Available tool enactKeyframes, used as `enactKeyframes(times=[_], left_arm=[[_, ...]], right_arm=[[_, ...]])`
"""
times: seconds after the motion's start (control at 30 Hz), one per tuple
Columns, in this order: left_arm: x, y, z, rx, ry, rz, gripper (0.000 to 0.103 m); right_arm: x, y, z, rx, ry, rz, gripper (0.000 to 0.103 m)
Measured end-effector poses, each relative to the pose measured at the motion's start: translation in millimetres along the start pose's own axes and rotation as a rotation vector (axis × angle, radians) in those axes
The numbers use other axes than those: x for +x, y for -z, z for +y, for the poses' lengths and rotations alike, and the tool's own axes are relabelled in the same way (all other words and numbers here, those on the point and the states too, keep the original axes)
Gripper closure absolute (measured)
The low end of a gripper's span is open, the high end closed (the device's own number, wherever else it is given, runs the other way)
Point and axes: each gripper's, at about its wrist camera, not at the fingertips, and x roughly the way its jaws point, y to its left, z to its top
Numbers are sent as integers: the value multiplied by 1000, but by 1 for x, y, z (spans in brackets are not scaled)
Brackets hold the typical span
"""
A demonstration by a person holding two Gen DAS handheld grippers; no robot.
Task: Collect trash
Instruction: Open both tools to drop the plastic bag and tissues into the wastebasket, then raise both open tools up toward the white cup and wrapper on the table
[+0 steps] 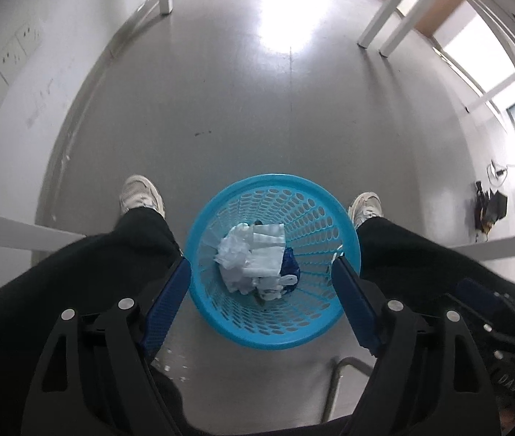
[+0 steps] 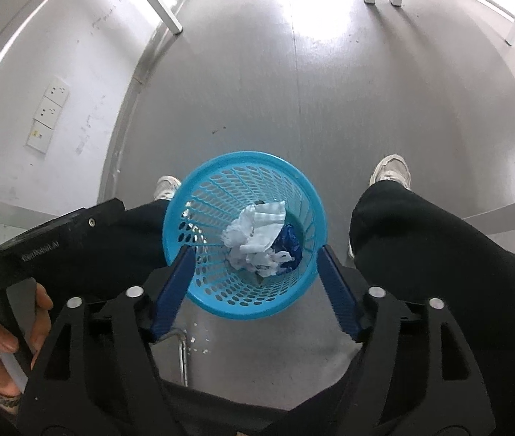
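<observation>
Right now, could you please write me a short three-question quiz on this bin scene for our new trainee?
1. True or false: both grippers hold a piece of trash.
2. What lies inside the blue basket? A) only white crumpled paper B) white crumpled paper and a dark blue wrapper C) nothing
3. Where does the basket stand relative to the person's shoes?

Key:
1. False: the left gripper and the right gripper are both open, nothing between the fingers.
2. B: white crumpled paper and a dark blue wrapper.
3. On the floor, between the two shoes.
</observation>
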Motion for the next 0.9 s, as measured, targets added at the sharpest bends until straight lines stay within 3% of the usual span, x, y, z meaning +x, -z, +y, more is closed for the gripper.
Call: enactKeyframes(times=[0.2,0.43,0.57,0.7,0.9], left_arm=[[-28,18,0,32,26,-45,24],[-64,42,-6,84,26,-115,15],[-78,57,-11,109,37,-127,11],[-96,70,-9,105,47,-155,6],[-129,93,-9,143,71,-213,6]], right_arm=[[-24,15,8,-38,12,-42,32],[-76,41,20,-112,-35,-156,17],[-103,55,16,-102,-15,-196,14],[-122,64,11,-85,-53,-223,12],[-159,83,12,-112,-59,-305,9]])
